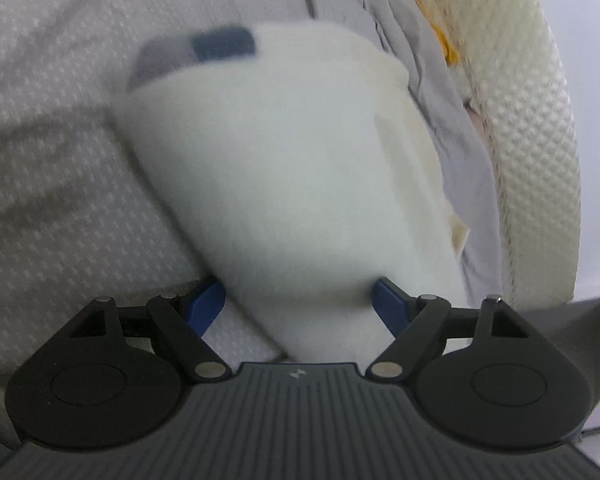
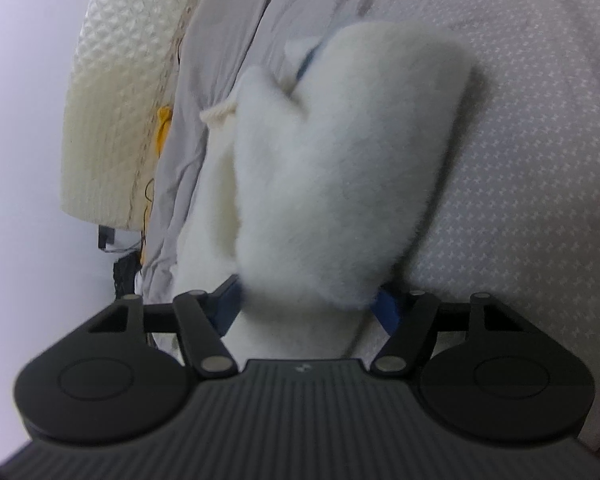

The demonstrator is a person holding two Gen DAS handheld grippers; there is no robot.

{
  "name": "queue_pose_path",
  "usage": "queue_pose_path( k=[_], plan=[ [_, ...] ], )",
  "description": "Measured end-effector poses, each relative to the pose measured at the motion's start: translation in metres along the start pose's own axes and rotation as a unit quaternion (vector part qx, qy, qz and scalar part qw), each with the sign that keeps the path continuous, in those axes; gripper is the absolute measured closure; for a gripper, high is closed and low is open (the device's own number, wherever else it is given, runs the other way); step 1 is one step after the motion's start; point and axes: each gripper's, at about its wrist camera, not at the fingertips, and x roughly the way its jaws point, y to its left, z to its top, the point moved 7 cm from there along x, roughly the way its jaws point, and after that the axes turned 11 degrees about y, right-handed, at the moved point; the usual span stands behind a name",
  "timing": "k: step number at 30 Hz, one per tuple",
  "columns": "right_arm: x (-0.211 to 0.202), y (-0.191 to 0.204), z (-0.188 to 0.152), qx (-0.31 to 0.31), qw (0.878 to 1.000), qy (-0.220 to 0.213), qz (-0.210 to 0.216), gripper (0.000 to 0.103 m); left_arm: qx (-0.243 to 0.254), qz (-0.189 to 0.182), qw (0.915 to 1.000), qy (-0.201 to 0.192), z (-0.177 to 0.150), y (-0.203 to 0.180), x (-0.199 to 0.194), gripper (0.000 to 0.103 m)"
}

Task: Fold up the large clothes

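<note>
A white fleece garment [image 1: 284,184] fills the middle of the left wrist view, blurred, held above a patterned bedsheet [image 1: 52,168]. My left gripper [image 1: 300,304] has its blue fingers [image 1: 206,306] on either side of the garment's lower part and is shut on it. A blue-grey object [image 1: 220,46], blurred, shows at the garment's far edge. In the right wrist view the same fluffy white garment [image 2: 340,168] hangs in folds with a cord end [image 2: 220,114] at its left. My right gripper [image 2: 312,304] is shut on the garment; its blue fingers [image 2: 388,306] are partly hidden by fleece.
A grey crumpled sheet [image 1: 432,92] lies along the bed's edge beside a cream quilted cover [image 1: 532,120]. They also show in the right wrist view: the grey sheet [image 2: 220,40] and the cream cover [image 2: 116,92]. A yellow item [image 2: 163,120] sits between them. A pale wall [image 2: 20,120] lies beyond.
</note>
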Motion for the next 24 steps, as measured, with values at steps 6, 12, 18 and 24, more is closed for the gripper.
queue_pose_path(
  k=[6, 12, 18, 24],
  plan=[
    [-0.008, -0.011, 0.004, 0.028, 0.999, -0.003, 0.022, 0.028, -0.044, -0.028, 0.9981, -0.035, 0.007, 0.008, -0.011, 0.021],
    [-0.005, -0.011, 0.006, 0.024, 0.999, -0.011, 0.025, 0.023, -0.032, -0.003, 0.9976, -0.061, 0.016, 0.0, -0.01, 0.055],
    [-0.006, 0.002, 0.013, -0.022, 0.999, -0.027, -0.006, 0.055, 0.034, 0.008, 0.9957, -0.086, 0.02, -0.033, -0.015, 0.072],
    [-0.025, 0.027, 0.018, -0.056, 0.998, -0.033, 0.024, 0.066, 0.073, -0.019, 0.9928, -0.093, 0.025, -0.06, -0.043, 0.075]
  ],
)
